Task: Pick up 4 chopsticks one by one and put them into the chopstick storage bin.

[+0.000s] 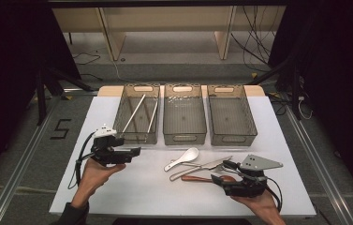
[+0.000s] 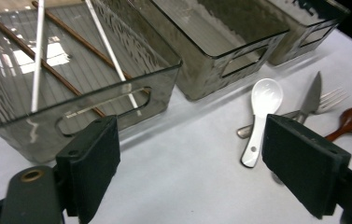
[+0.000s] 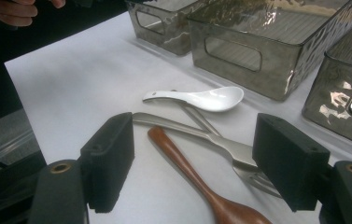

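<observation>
**Cutlery waiting to be sorted**

A wooden spoon (image 3: pixel 197 182) lies on the white surface (image 1: pixel 136 187) between the right hand-held gripper's (image 3: pixel 197 163) wide-apart jaws — light, stiff, smooth; grip mid-handle. The left hand-held gripper (image 2: pixel 190 161) hovers open and empty near the bins.

Left black two-jaw gripper (image 1: pixel 134 151): held level in the left hand (image 1: pixel 94 172), jaws wide apart, nothing between. Right black two-jaw gripper (image 1: pixel 221 172): in the right hand (image 1: pixel 258 202), jaws wide apart, gripping nothing.

White table (image 1: pixel 118 187); on it three smoky bins (image 1: pixel 184 120), white spoon (image 1: pixel 183 158), knife (image 1: pixel 211 163), fork (image 1: pixel 197 169), wooden spoon (image 1: pixel 202 178)
</observation>
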The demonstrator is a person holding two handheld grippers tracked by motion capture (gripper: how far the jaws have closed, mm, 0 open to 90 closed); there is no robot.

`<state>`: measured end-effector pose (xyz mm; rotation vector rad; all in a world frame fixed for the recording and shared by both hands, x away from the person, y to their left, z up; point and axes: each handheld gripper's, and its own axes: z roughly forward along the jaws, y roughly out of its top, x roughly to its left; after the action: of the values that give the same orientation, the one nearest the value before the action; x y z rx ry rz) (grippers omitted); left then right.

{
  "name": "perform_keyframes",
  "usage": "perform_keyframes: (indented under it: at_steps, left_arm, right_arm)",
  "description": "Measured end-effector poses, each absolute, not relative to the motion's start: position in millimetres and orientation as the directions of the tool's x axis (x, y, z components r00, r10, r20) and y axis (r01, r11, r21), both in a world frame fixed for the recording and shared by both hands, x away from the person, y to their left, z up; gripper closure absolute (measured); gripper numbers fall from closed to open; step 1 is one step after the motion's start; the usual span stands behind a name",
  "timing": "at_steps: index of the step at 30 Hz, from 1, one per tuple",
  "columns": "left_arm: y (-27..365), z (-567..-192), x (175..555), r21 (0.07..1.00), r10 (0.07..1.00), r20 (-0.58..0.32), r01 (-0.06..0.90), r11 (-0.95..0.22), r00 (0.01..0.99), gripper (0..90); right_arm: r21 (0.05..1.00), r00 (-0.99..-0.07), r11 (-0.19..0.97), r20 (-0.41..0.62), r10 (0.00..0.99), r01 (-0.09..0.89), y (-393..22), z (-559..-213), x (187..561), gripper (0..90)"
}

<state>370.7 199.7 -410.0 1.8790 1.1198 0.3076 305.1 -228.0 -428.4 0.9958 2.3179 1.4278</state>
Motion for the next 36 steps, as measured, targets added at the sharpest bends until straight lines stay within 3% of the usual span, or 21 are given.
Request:
perform_keyframes:
  at_steps: [19,36]
  left_arm:
    - [207.5,-429.6,332.4,0.837,0.807,-0.196,0.524,-0.157,0.556,18.6]
    - [213.9,-434.0,315.8,0.858,0.824,-0.187,0.498,-0.128,0.534,18.3]
  right_arm:
    - [0.719,-0.803,0.521,0.087,0.589,0.460,-198.3,-435.2,334.0,30.2]
    - [0.673,-0.811,0.573,0.068,0.581,0.468,-188.4,-443.1,335.1,30.2]
